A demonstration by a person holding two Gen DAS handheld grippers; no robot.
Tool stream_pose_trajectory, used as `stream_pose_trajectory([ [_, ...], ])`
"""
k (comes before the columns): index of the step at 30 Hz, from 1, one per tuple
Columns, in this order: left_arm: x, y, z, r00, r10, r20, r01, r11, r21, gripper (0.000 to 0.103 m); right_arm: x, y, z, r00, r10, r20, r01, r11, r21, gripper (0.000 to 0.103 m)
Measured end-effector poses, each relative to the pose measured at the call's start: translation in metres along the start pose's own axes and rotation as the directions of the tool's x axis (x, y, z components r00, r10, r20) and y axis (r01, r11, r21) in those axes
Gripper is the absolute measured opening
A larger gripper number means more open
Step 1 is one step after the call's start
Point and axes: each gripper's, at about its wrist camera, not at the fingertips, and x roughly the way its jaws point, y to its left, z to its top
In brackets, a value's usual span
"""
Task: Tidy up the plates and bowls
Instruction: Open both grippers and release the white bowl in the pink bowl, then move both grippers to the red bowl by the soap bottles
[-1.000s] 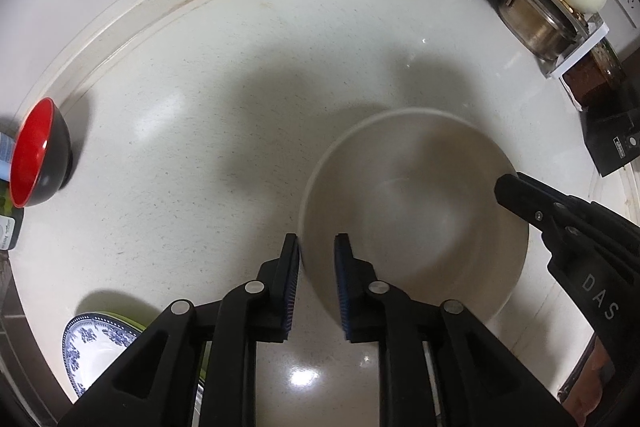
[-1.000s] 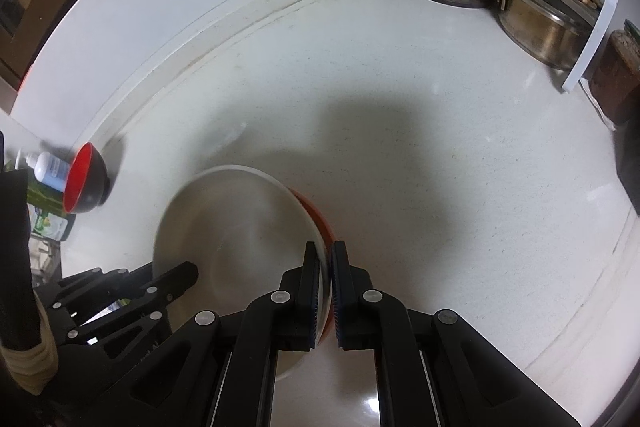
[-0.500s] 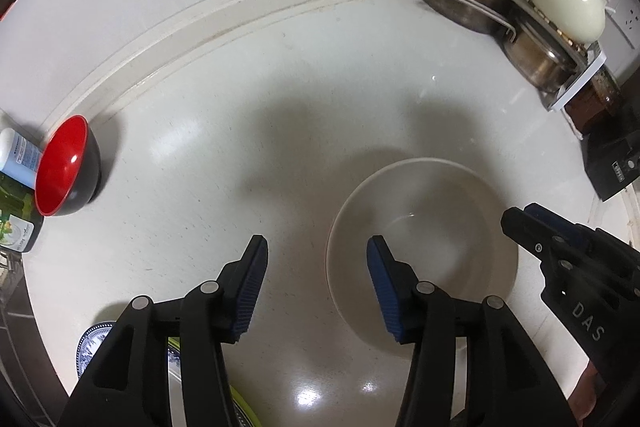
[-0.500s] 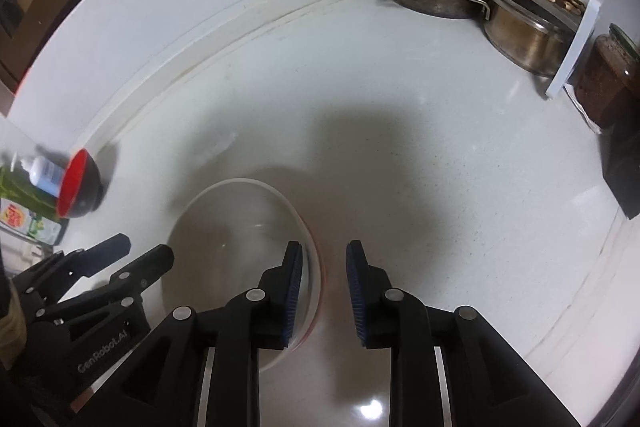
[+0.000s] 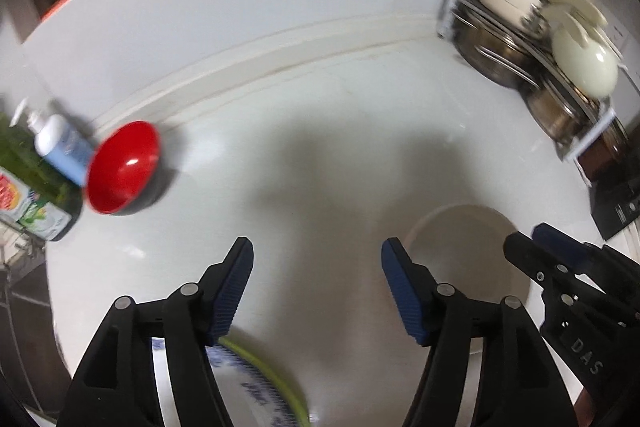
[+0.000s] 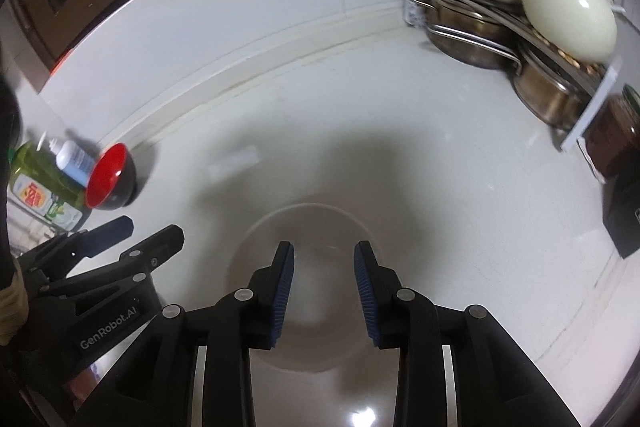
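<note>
A large beige bowl [image 5: 472, 259] [image 6: 316, 331] rests on the white counter. My left gripper [image 5: 317, 255] is open and empty, to the left of the bowl. My right gripper [image 6: 323, 261] is open and empty, above the bowl; it also shows in the left wrist view [image 5: 532, 247]. A red bowl with a black outside [image 5: 122, 173] [image 6: 108, 177] lies tilted at the far left by the wall. A blue-patterned plate on a green-rimmed one [image 5: 256, 387] lies under my left gripper at the bottom edge.
A rack with steel pots and cream lids [image 5: 552, 39] [image 6: 520, 7] stands at the back right. A green bottle [image 6: 36, 187] and a white pump bottle [image 5: 60, 143] stand at the left. A dark jar [image 6: 616, 135] and black box [image 5: 616, 199] stand at the right.
Both grippers opened and let go of the beige bowl, which now rests on the counter. Both grippers drew back and up; the left one swung left.
</note>
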Motion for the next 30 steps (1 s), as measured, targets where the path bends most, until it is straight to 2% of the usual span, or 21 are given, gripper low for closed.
stream_pose_trajectory([
  [2,-0.004,0.019,0.001,0.999,0.030,0.015,-0.030,0.999,-0.024,0.068,0.000,0.012,0.001,1.000,0.018,0.006,-0.017,1.000,-0.018,0.043],
  [3,-0.005,0.028,0.001,0.999,0.040,0.021,-0.040,0.999,-0.033,0.071,0.000,0.019,0.002,0.999,0.031,0.011,-0.031,0.999,-0.025,0.045],
  [13,-0.031,0.111,-0.004,0.985,0.155,0.073,-0.145,0.980,-0.136,0.075,0.004,0.092,0.008,0.994,0.108,0.027,-0.103,0.985,-0.135,0.045],
  [14,-0.033,0.115,-0.004,0.983,0.165,0.078,-0.153,0.978,-0.139,0.078,0.003,0.099,0.009,0.993,0.117,0.032,-0.112,0.983,-0.146,0.045],
  [15,-0.035,0.121,-0.004,0.980,0.179,0.082,-0.165,0.975,-0.146,0.080,0.002,0.106,0.011,0.991,0.125,0.036,-0.118,0.980,-0.159,0.045],
  [23,-0.044,0.183,0.002,0.964,0.252,0.085,-0.231,0.951,-0.204,0.081,0.008,0.161,0.037,0.985,0.163,0.060,-0.146,0.964,-0.223,0.045],
  [30,-0.023,0.225,0.001,0.970,0.242,0.028,-0.228,0.944,-0.239,0.081,0.029,0.207,0.055,0.983,0.177,0.043,-0.158,0.946,-0.283,0.045],
])
